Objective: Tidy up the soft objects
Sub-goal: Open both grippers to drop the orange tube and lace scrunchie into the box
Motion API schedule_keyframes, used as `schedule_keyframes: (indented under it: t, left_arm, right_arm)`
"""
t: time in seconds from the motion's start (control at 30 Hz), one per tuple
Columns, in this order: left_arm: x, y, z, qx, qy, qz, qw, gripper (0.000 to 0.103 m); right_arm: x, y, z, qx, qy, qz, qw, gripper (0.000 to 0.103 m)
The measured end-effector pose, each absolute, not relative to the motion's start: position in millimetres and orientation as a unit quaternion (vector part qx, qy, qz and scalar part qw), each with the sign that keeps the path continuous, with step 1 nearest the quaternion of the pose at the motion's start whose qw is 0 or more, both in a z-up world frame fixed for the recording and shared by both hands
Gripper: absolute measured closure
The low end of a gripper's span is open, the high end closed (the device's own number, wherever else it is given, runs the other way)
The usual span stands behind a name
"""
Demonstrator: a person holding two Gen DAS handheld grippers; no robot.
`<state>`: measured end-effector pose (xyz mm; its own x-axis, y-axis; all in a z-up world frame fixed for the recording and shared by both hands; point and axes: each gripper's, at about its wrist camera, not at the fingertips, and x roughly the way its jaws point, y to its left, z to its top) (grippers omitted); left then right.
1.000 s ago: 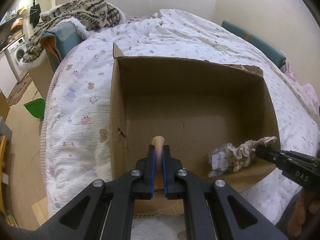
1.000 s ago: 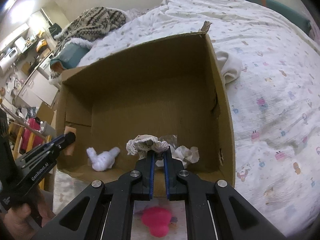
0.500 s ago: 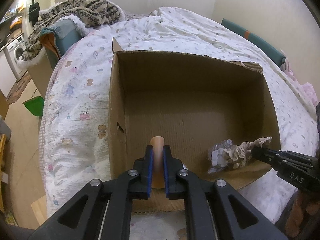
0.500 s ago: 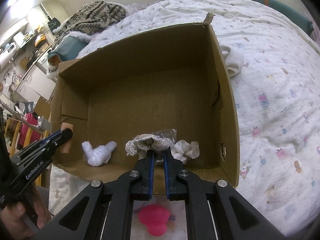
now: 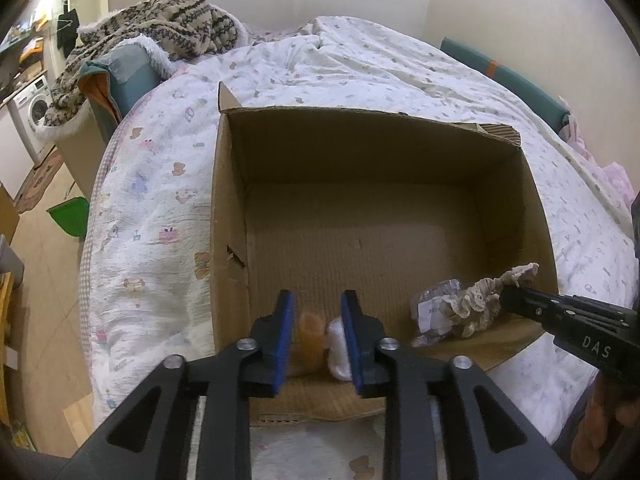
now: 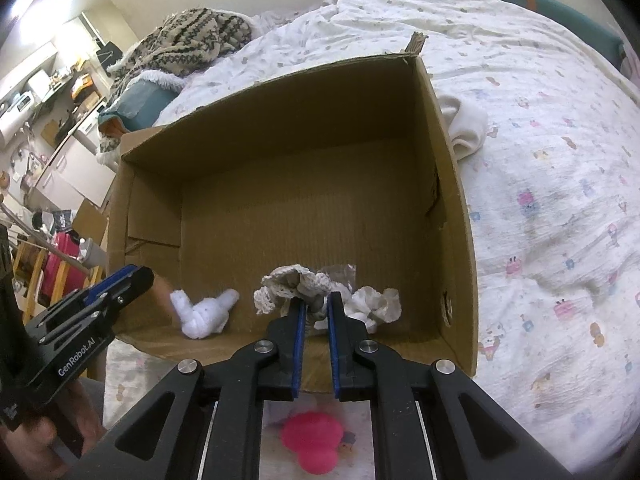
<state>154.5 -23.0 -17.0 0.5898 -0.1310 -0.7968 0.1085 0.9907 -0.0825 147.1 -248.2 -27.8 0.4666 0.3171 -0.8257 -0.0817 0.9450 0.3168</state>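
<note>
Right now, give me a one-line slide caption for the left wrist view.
Left gripper opening over an orange soft item inside the cardboard box; right gripper holding a lace scrunchie.

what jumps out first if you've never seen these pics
A big open cardboard box sits on a bed with a printed white quilt. At its near edge the left gripper is opening around a small orange piece, while the right gripper pinches a cream lacy scrunchie. A white plush lies inside.
</note>
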Motion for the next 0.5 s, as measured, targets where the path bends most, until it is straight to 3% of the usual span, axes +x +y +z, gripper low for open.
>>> schedule_keyframes:
  t: [0.03, 0.1, 0.13, 0.2, 0.3, 0.5]
  left_arm:
    - [154.5, -23.5, -16.9, -0.012, 0.448, -0.066, 0.892, 0.069]
    - [153.2, -24.9, -15.2, -0.010, 0.444, -0.060, 0.894, 0.049]
    - [152.6, -25.5, -13.7, -0.009, 0.439, -0.058, 0.896, 0.047]
    - [151.0, -26.8, -10.8, -0.004, 0.431, -0.057, 0.901, 0.043]
    - [150.7, -27.8, -9.5, -0.002, 0.430, -0.055, 0.901, 0.043]
    - [151.1, -26.0, -8.9, -0.005, 0.431, -0.051, 0.901, 0.043]
  right_arm:
    - [147.2, -248.1, -27.4, 0.116, 0.502, 0.117, 0.849, 0.091]
    - [147.1, -248.8, -26.7, 0.117, 0.501, 0.116, 0.850, 0.085]
    - [147.1, -249.5, -26.4, 0.119, 0.500, 0.115, 0.850, 0.082]
    - [147.1, -251.6, -25.6, 0.124, 0.498, 0.113, 0.851, 0.068]
    - [146.9, -255.6, -22.7, 0.137, 0.489, 0.110, 0.854, 0.034]
    - [149.7, -261.1, -20.7, 0.154, 0.487, 0.104, 0.854, 0.033]
